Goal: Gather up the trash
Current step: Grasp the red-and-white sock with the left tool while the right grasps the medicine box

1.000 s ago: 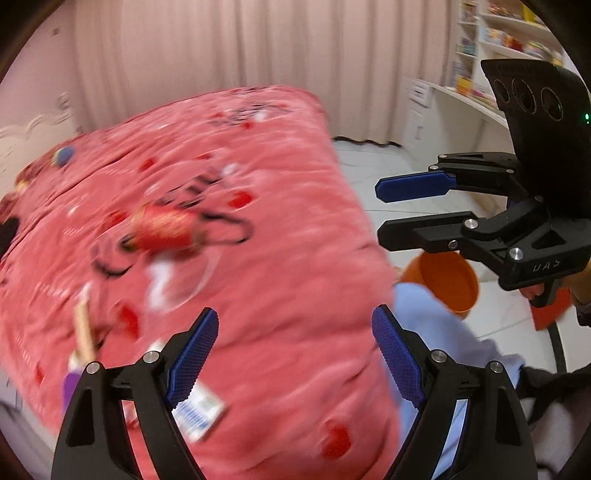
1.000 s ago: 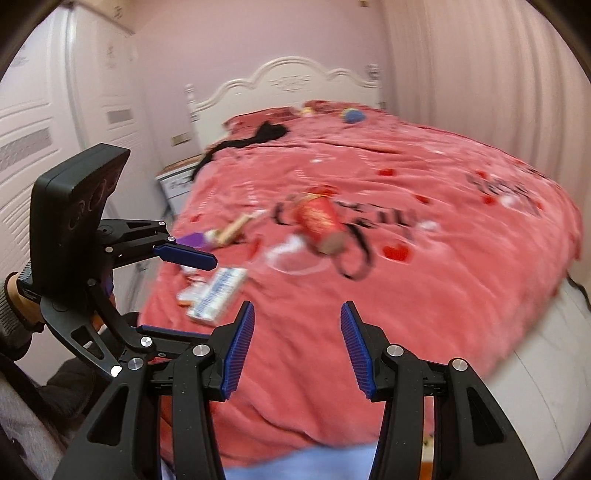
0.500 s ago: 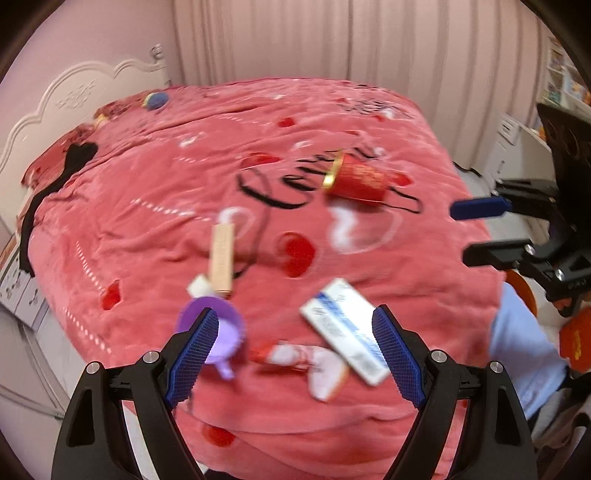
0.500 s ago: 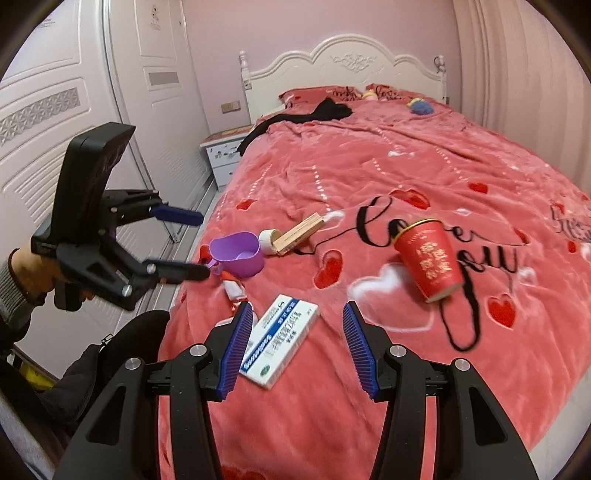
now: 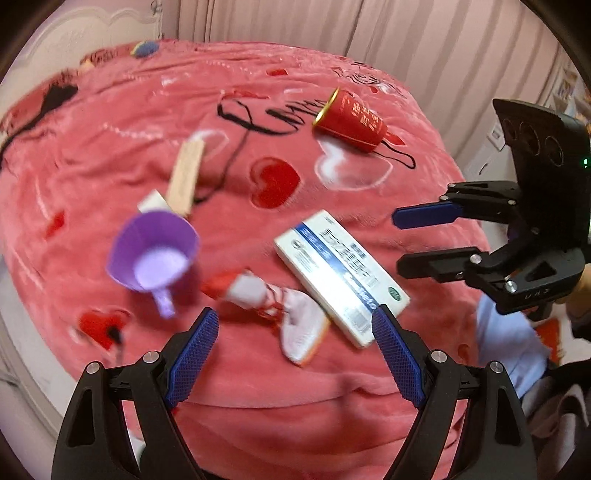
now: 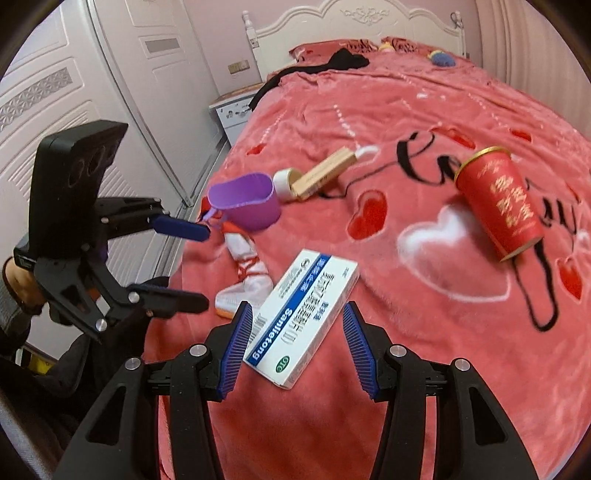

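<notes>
Near bed's foot edge (image 6: pixel 258 424) | right tool (image 6: pixel 295 343) released, straddling medicine box (image 6: pixel 303 317) | left tool (image 5: pixel 295 354) released over wrapper (image 5: pixel 291 314)

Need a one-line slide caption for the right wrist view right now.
Open right gripper poised over a white-and-blue medicine box on a pink bedspread, among a purple cup and red canister.

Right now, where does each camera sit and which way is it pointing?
Left wrist: on the left hand-held gripper, tilted down over the bed's near edge at the wrapper and purple cup; the right hand-held gripper shows at right.
Right wrist: on the right hand-held gripper, facing the headboard, over the medicine box; the left one shows at left.
Both share box, cup, red can.
</notes>
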Demonstrator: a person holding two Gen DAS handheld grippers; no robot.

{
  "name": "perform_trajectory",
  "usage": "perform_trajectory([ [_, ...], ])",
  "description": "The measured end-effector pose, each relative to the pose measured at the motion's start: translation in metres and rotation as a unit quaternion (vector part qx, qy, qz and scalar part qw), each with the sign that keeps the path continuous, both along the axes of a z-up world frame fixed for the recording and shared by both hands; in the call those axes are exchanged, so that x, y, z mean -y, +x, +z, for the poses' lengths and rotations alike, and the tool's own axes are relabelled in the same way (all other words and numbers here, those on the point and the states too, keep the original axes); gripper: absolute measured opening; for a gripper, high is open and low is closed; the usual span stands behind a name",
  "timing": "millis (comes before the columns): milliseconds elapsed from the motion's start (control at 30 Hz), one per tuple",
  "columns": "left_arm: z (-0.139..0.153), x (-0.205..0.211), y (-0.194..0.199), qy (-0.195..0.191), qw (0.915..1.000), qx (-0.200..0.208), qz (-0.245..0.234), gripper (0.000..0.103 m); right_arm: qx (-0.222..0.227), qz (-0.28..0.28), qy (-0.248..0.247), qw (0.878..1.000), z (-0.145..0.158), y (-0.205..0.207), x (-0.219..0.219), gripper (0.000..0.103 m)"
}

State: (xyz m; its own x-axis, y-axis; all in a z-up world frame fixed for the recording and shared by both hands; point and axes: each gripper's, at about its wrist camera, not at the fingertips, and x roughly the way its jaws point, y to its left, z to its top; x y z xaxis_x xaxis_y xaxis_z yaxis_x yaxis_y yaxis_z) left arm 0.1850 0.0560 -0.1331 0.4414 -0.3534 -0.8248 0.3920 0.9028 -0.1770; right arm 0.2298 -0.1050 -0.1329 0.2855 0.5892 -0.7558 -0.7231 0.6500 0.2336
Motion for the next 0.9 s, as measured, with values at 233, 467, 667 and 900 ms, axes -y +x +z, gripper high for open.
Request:
perform_trajectory([
  [233,-0.022,-0.007,0.02,-0.035,0.9987,-0.029,0.023,0.071,-0.06,-0.003,0.016,0.998,-0.025,0.012,-0.001,0.054],
  [467,-0.044,0.001,0.035,-0.038,0.9981,-0.048,0.006,0.069,-0.119,-0.004,0.013,0.993,-0.053,0.024,-0.01,0.055],
  [667,-0.042,-0.008,0.035,-0.04,0.9981,-0.045,0.011,0.05,-0.094,0.007,0.016,0.995,-0.052,0.021,-0.016,0.042],
  [900,-0.046,-0.015,0.029,-0.031,0.9981,-0.05,0.015,0.032,-0.101,0.021,0.036,0.994,-0.048,0.019,-0.014,0.028],
])
